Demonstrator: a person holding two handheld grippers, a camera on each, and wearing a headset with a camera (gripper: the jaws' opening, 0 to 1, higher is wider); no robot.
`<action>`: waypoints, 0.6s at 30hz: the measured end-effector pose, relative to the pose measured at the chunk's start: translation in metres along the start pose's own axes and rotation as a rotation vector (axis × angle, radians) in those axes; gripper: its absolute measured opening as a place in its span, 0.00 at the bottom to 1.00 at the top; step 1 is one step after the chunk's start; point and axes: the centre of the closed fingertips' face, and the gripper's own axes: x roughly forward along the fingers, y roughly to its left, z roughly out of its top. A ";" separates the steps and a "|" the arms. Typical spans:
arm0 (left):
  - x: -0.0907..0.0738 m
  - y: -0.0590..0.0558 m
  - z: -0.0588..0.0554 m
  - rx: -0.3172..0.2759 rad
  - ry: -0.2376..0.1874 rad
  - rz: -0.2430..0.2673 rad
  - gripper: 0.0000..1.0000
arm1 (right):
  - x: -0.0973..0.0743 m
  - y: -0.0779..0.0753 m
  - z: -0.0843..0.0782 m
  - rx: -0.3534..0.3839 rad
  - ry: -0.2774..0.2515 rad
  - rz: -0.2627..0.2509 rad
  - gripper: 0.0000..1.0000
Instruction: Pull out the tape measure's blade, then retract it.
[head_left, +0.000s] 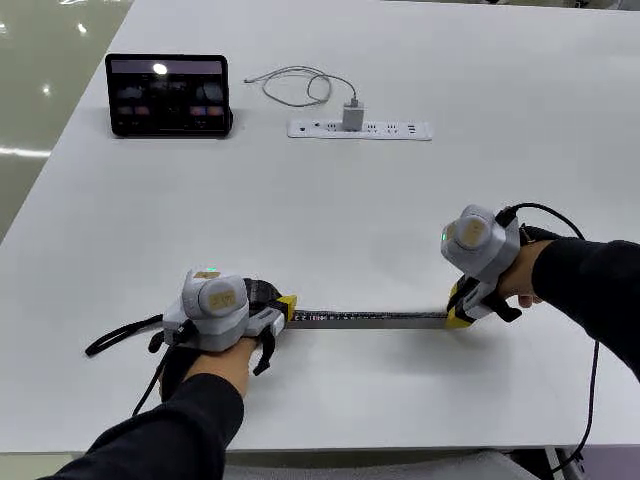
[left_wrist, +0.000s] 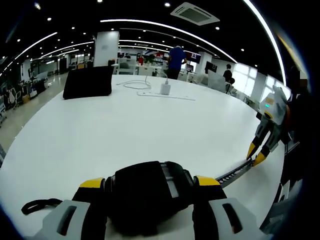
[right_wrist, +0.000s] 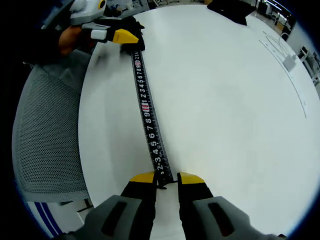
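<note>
Head view looks down on table, gripper views low, facing each other along shared blade

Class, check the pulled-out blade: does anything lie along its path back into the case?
Nothing visible. The blade runs over bare table from the right tongs to the case in the left tongs.

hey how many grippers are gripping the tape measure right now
2. The left gripper clamps the black case; the right gripper pinches the blade at its tip.
</note>
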 end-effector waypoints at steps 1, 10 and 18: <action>0.000 0.000 0.000 0.006 0.002 -0.002 0.66 | 0.000 0.001 -0.001 -0.033 -0.005 0.004 0.13; 0.001 -0.001 -0.001 0.036 0.008 -0.008 0.66 | -0.006 -0.001 -0.012 -0.130 -0.015 0.044 0.19; 0.001 -0.001 -0.002 0.050 0.012 -0.015 0.65 | -0.007 0.007 -0.004 -0.108 -0.043 0.119 0.19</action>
